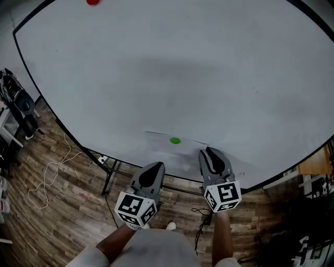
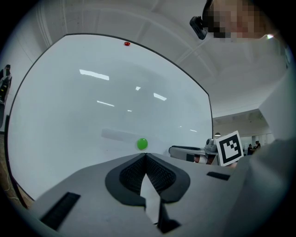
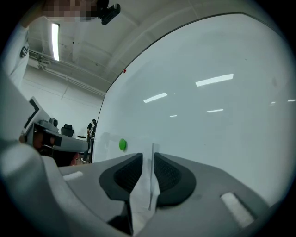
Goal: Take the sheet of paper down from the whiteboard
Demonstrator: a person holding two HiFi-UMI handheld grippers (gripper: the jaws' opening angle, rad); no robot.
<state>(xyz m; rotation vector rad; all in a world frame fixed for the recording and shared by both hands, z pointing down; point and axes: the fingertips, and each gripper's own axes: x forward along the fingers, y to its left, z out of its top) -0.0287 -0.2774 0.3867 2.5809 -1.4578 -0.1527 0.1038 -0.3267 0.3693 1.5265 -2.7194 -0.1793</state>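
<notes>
A white sheet of paper [image 1: 172, 152] hangs low on the whiteboard [image 1: 167, 68], pinned near its top edge by a green magnet [image 1: 175, 140]. My left gripper [image 1: 157, 166] is at the sheet's lower left. Its jaws are shut, and a white sliver of paper shows between the pads in the left gripper view [image 2: 145, 157]. My right gripper [image 1: 209, 152] is at the sheet's right edge. In the right gripper view [image 3: 148, 159] the sheet [image 3: 151, 185] runs edge-on between the pads, which are closed on it. The magnet [image 3: 122, 144] shows to the left there, and in the left gripper view [image 2: 142, 144] just above the jaws.
A red magnet [image 1: 93, 1] sits at the board's top edge. The board's stand legs [image 1: 109, 177] rest on a wooden floor with a loose white cable [image 1: 49, 172]. Chairs and gear [image 1: 18, 104] stand at the left, a desk [image 1: 315, 162] at the right.
</notes>
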